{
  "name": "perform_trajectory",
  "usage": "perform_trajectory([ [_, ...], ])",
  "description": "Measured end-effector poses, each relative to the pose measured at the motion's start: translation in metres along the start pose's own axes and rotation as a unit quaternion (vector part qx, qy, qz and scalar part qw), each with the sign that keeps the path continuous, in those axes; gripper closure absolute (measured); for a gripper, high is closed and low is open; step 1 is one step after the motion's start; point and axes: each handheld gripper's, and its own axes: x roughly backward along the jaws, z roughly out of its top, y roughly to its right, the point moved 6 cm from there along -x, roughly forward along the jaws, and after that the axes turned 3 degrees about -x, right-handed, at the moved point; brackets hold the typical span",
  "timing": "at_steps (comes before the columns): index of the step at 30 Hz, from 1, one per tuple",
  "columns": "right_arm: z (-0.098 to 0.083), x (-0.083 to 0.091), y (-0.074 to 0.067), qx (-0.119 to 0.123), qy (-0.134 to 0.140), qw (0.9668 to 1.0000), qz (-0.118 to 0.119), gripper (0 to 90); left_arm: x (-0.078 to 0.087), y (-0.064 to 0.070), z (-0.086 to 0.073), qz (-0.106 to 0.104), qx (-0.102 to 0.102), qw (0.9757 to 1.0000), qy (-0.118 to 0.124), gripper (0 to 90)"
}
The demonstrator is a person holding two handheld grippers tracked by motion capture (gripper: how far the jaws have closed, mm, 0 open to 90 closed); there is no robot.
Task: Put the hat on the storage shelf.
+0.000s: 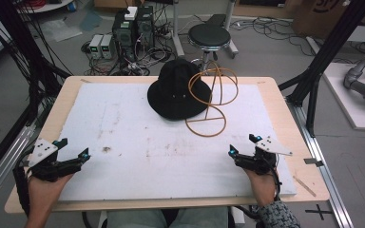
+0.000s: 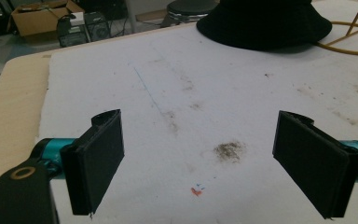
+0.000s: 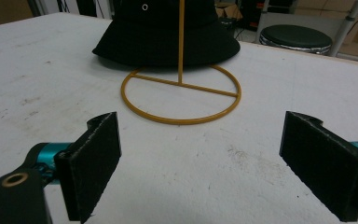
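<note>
Both grippers, left [image 1: 72, 148] and right [image 1: 243, 145], jaws wide and empty; black bucket hat [image 1: 177, 90] at twelve o'clock beside wire stand [image 1: 212, 102]—likely lift by brim.

Black bucket hat [image 1: 177, 90], plain, with small silvery eyelets. Mustard-yellow wire stand [image 1: 212, 97], ring base and looped top of the same colour. White board [image 1: 171, 156] over the desk [image 1: 285, 118], mottled with brown smudges, one darker brownish blot near the left tongs [image 1: 72, 148], a faint blue line and a tiny red mark in the left gripper view. Pale wood-tone desk edge around the board. Black jaws on both tongs, teal fittings behind them, light grey plates on top; same for the right tongs [image 1: 243, 145]. Dark patterned sleeve [image 1: 278, 216] on the right arm. Black round stool [image 1: 209, 35] seat with chrome rim.
</note>
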Motion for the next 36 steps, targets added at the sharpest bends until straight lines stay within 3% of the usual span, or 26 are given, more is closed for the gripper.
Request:
perform_trajectory([
  [13,-0.004,0.005,0.003,-0.006,-0.007,1.0,-0.003,12.3,-0.006,0.001,0.003,-0.012,-0.001,0.9999,-0.003,16.2],
  [24,-0.005,0.009,0.002,0.005,-0.007,0.9999,-0.006,12.3,-0.008,0.004,0.011,-0.03,-0.001,0.9995,-0.003,15.8],
  [36,-0.008,0.013,0.004,0.005,-0.01,0.9999,-0.009,12.3,-0.011,0.011,0.029,-0.046,-0.003,0.9989,0.009,15.8],
])
